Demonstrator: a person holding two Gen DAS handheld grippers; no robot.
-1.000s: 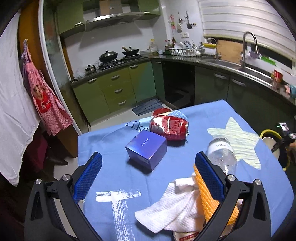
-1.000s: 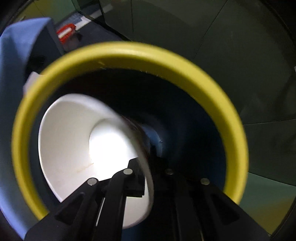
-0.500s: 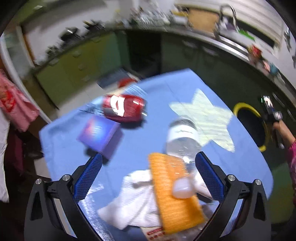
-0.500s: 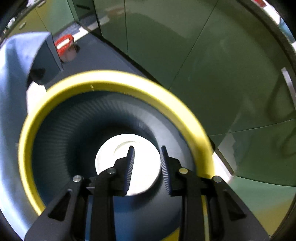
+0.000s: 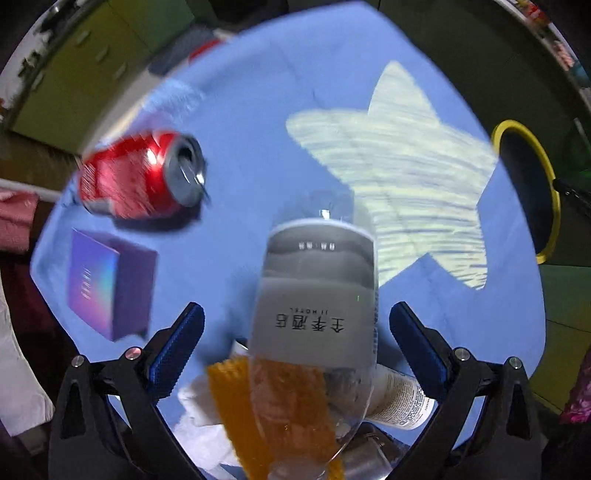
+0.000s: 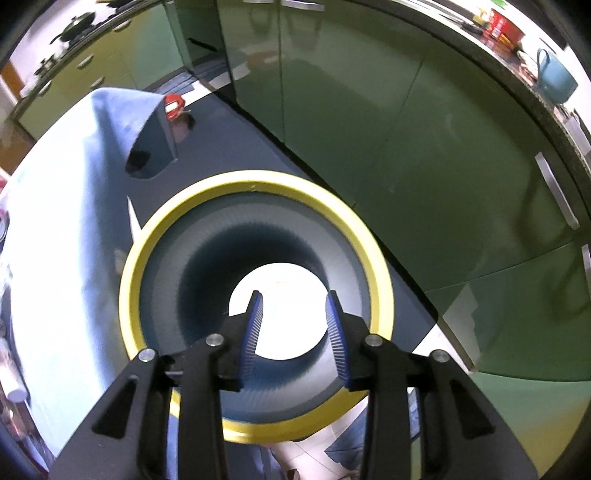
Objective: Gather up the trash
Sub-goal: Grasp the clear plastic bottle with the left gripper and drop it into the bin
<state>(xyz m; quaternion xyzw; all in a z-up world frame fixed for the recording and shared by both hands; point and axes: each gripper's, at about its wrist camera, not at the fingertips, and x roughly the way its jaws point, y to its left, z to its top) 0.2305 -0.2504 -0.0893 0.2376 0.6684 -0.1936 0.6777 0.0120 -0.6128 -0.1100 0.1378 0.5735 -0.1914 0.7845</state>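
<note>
Left gripper [image 5: 295, 332]: our jaws apart, astride bottle [image 5: 317, 310], not touching | Right gripper [image 6: 293, 321]: our jaws just opening, empty, above bin [image 6: 258, 184] holding cup [image 6: 291, 314]

Green cabinets [image 6: 369, 122] with metal handles [image 6: 557, 192], dark glossy floor [image 6: 236, 129], dark counter [image 6: 517, 74] along the right edge, blue teapot [image 6: 556, 79] on it, stove pans [image 6: 74, 29] far left

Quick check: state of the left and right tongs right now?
Left tongs: open, straddling the clear bottle, not gripping.
Right tongs: open and empty, jaws just opened, above the yellow-rimmed bin.
</note>
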